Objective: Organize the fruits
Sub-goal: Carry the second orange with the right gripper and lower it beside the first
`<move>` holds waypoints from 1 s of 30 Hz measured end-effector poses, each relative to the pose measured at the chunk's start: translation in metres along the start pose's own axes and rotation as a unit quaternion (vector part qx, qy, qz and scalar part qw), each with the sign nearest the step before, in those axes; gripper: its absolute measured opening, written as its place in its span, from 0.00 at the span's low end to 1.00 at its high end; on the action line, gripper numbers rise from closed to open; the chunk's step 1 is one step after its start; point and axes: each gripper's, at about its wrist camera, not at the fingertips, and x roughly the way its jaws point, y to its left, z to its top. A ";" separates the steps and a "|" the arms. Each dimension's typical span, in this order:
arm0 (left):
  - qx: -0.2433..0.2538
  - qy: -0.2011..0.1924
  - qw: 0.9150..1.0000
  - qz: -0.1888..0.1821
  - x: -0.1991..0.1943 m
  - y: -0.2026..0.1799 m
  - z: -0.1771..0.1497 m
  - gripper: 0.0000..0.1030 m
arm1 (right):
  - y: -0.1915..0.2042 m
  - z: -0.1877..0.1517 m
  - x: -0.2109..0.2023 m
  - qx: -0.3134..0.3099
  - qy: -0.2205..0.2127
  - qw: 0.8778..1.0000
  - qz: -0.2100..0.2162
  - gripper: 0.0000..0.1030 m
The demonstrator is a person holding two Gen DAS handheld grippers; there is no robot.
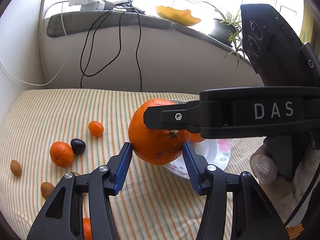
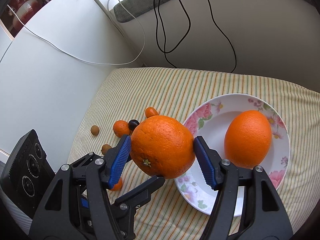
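The table, covered in a cream cloth with thin orange and green stripes, fills the lower part of both views and meets a pale wall hung with black and white cables. Toward the right of it sits a white shallow ceramic plate with a pink flower rim, and inside that plate lies a smooth round orange. Both claws grip one and the same thing, a large rough-skinned orange with a dry green stem end, raised clear of the cloth just beside the plate's left edge. The right claw has its ribbed blue pads pressed against the fruit's two sides, about half open around it. The left claw clamps it likewise, its blue pads touching the fruit left and right; one black finger of the right tool crosses the top of the fruit in the left wrist view. Farther left on the cloth lie a small mandarin touching a dark purple plum-like fruit, a small oval kumquat near them, and two little brown oval fruits nearer the table's left edge.
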 end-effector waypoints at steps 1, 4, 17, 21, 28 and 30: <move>0.000 0.000 1.000 -0.001 0.002 -0.002 0.001 0.50 | -0.003 0.001 -0.001 0.001 -0.002 1.000 -0.001 0.66; 0.003 0.001 1.000 -0.002 0.009 -0.005 0.005 0.50 | -0.010 0.004 -0.003 0.005 -0.005 1.000 -0.003 0.66; 0.004 0.009 1.000 -0.004 0.039 -0.006 0.019 0.50 | -0.029 0.011 0.000 0.000 -0.008 1.000 -0.016 0.66; 0.007 0.008 1.000 -0.002 0.042 -0.006 0.021 0.50 | -0.033 0.014 0.000 -0.006 -0.010 1.000 -0.019 0.66; 0.014 0.003 1.000 0.015 0.040 -0.006 0.023 0.50 | -0.024 0.016 0.003 -0.022 -0.015 0.999 -0.038 0.66; 0.013 0.000 1.000 0.016 0.036 -0.006 0.025 0.50 | -0.020 0.017 -0.001 -0.027 -0.023 0.998 -0.047 0.66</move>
